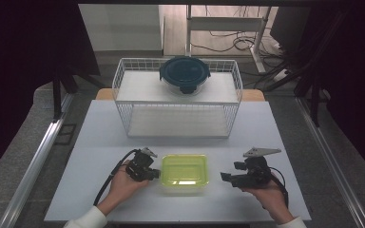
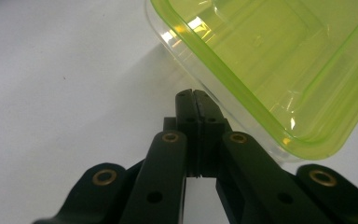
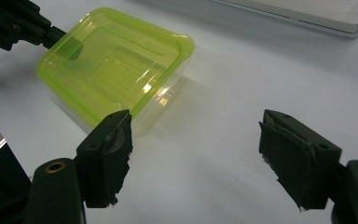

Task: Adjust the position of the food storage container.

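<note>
Left gripper [image 2: 196,100]: jaws pressed together, nothing between them, tips at the box's side, just under its lid rim.
Right gripper [image 3: 196,154]: jaws wide apart, nothing between them; it is apart from the box.
Box [image 1: 184,172]: clear, with a yellow-green lid, on the worktop [image 1: 100,142] between the two grippers, just beside the left one.
Rack [image 1: 123,90]: white wire, beyond both grippers, carrying a round dark-lidded container [image 1: 184,73].

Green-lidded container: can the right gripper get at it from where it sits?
Probably yes. The right gripper is open and faces the green-lidded container across bare table. The shut left gripper sits at the container's far side, out of the way.
</note>
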The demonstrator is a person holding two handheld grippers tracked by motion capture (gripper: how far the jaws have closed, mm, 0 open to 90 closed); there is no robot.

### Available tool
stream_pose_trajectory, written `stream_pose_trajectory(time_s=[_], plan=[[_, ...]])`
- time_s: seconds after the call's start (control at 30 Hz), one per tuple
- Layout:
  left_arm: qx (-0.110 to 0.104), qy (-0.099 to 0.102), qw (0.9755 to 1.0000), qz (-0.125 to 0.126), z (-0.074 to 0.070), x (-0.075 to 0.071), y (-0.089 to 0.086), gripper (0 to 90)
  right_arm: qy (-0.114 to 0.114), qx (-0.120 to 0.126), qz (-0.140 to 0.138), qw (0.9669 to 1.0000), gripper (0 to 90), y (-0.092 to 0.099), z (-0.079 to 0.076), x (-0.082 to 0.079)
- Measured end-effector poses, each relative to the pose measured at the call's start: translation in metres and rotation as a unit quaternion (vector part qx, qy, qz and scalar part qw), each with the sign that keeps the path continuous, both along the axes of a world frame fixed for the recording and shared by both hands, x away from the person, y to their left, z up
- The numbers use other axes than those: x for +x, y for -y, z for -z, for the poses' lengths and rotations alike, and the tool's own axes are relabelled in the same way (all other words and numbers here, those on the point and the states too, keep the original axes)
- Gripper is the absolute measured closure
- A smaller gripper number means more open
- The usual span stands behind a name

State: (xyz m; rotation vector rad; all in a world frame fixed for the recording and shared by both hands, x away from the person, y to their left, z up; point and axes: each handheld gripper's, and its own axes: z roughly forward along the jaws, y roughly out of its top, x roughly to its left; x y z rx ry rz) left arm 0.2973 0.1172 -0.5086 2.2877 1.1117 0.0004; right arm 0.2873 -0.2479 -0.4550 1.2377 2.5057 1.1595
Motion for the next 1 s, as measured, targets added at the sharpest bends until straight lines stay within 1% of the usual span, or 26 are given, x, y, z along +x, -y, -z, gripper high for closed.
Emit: stream_pose_trajectory(time_s=[0.13,0.17,0.2,0.23,0.27,0.3,0.33,0.37,0.43,0.47,0.5,0.53,0.57,0.6,0.63,0.67,0.7,0.73,0.77,0.8,0.83,0.9,0.93,0.97,1.0], plan=[[0.006,0.004,1.0,-0.002,-0.001,0.0,-0.004,89.6,0.001,0.002,0.002,1.0,25.3,0.0,-0.001,0.0],[0.008,0.009,0.9999,-0.01,-0.003,0.0,-0.009,89.6,0.0,0.002,0.003,1.0,25.3,0.001,-0.001,0.0],[0.008,0.009,0.9999,-0.01,-0.003,0.0,-0.009,89.6,0.0,0.002,0.003,1.0,25.3,0.001,-0.001,0.0],[0.0,0.01,0.9997,-0.02,-0.005,0.0,-0.016,89.6,0.0,0.001,0.003,1.0,25.3,0.001,0.0,0.0],[0.0,0.01,0.9997,-0.02,-0.005,0.0,-0.016,89.5,0.0,0.001,0.003,1.0,25.3,0.001,0.0,0.0],[-0.006,0.013,0.9995,-0.029,-0.007,-0.002,-0.022,89.5,0.0,0.002,0.003,1.0,25.3,0.001,0.0,0.0],[-0.006,0.013,0.9995,-0.029,-0.007,-0.002,-0.022,89.5,0.0,0.002,0.003,1.0,25.3,0.001,0.0,0.0],[-0.011,0.018,0.9992,-0.034,-0.008,-0.004,-0.028,89.4,0.001,0.002,0.004,1.0,25.3,0.001,0.0,0.0],[-0.013,0.021,0.9991,-0.035,-0.009,-0.006,-0.03,89.5,0.002,0.003,0.004,1.0,25.4,0.001,0.0,0.0],[-0.018,0.023,0.9989,-0.037,-0.011,-0.008,-0.032,89.5,0.002,0.002,0.004,1.0,25.3,0.001,0.0,0.0],[-0.025,0.031,0.9983,-0.043,-0.014,-0.011,-0.035,89.2,0.004,0.004,0.005,1.0,25.3,0.001,0.0,0.0],[-0.025,0.031,0.9983,-0.043,-0.014,-0.011,-0.035,88.0,0.004,0.004,0.005,1.0,25.3,0.001,0.0,0.0],[-0.037,0.049,0.9966,-0.056,-0.018,-0.014,-0.038,85.0,0.006,0.005,0.006,1.0,25.3,0.001,0.001,0.001],[-0.037,0.049,0.9966,-0.056,-0.018,-0.014,-0.038,77.6,0.006,0.005,0.006,1.0,25.3,0.001,0.001,0.001],[-0.048,0.066,0.9937,-0.076,-0.02,-0.015,-0.04,69.3,0.006,0.005,0.008,0.9999,25.3,0.001,0.003,0.001],[-0.048,0.066,0.9937,-0.076,-0.02,-0.015,-0.04,63.7,0.006,0.005,0.008,0.9999,25.3,0.001,0.003,0.001],[-0.049,0.07,0.9929,-0.083,-0.021,-0.015,-0.042,56.9,0.004,0.005,0.007,1.0,25.4,0.0,0.004,0.001],[-0.045,0.07,0.9912,-0.103,-0.02,-0.013,-0.044,50.7,0.005,0.004,0.006,1.0,25.3,0.0,0.005,0.001],[-0.042,0.066,0.9904,-0.114,-0.019,-0.012,-0.045,43.8,0.005,0.005,0.005,1.0,25.3,-0.001,0.006,0.0],[-0.042,0.066,0.9904,-0.114,-0.019,-0.012,-0.045,39.3,0.005,0.005,0.005,1.0,25.3,-0.001,0.006,0.0],[-0.046,0.06,0.9894,-0.124,-0.018,-0.011,-0.047,36.2,0.005,0.006,0.003,1.0,25.3,-0.002,0.007,0.0],[-0.054,0.056,0.9893,-0.123,-0.019,-0.011,-0.048,32.7,0.006,0.006,0.001,1.0,25.3,-0.002,0.008,0.001],[-0.054,0.056,0.9893,-0.123,-0.019,-0.011,-0.048,31.7,0.006,0.006,0.001,1.0,25.3,-0.002,0.008,0.001],[-0.06,0.055,0.9888,-0.125,-0.019,-0.011,-0.048,31.7,0.005,0.007,0.0,1.0,25.3,-0.003,0.008,0.001],[-0.071,0.052,0.9887,-0.121,-0.02,-0.012,-0.048,30.9,0.004,0.008,0.0,1.0,25.2,-0.003,0.009,0.001]])
